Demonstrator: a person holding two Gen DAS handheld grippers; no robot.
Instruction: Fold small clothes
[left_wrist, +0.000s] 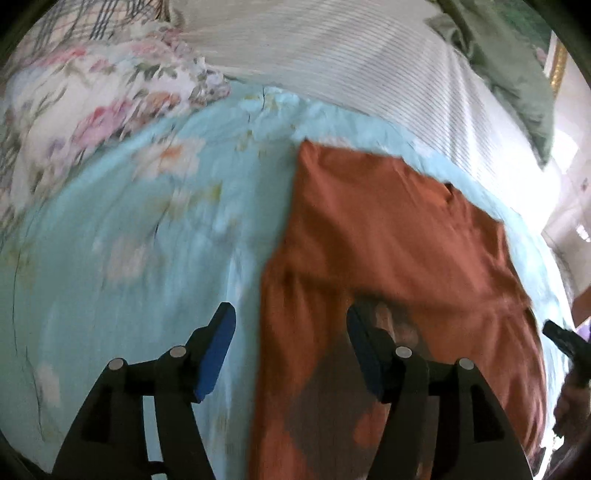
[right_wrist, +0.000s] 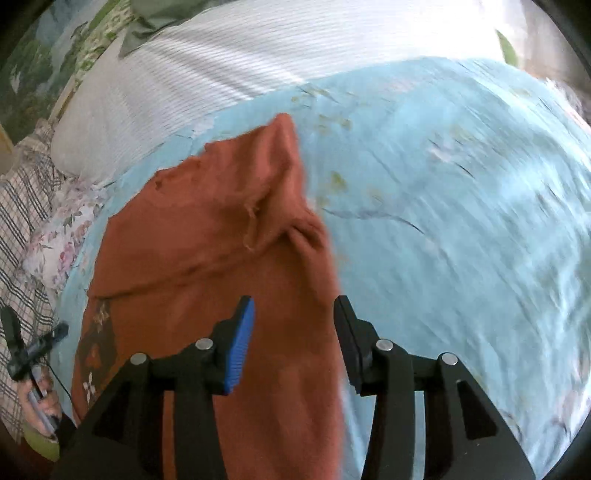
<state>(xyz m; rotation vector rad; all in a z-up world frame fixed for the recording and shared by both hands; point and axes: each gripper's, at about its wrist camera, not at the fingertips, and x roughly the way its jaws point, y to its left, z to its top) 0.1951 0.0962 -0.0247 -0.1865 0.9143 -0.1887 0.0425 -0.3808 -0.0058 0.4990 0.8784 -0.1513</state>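
Surroundings: a striped white pillow (left_wrist: 332, 55), a floral cloth (left_wrist: 92, 99) and a checked cloth (right_wrist: 22, 206) lie beyond the light-blue flowered bedspread (left_wrist: 122, 229)
Garment: a rust-orange shirt (right_wrist: 207, 240), soft and creased, lies on the bedspread, one part folded over
Left gripper (left_wrist: 290, 345): jaws apart, nothing clamped, over the shirt's edge
Right gripper (right_wrist: 293, 341): jaws apart, empty, above the shirt

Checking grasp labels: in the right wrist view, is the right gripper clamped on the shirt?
No. The right gripper stands open above the orange shirt, with no cloth pinched.
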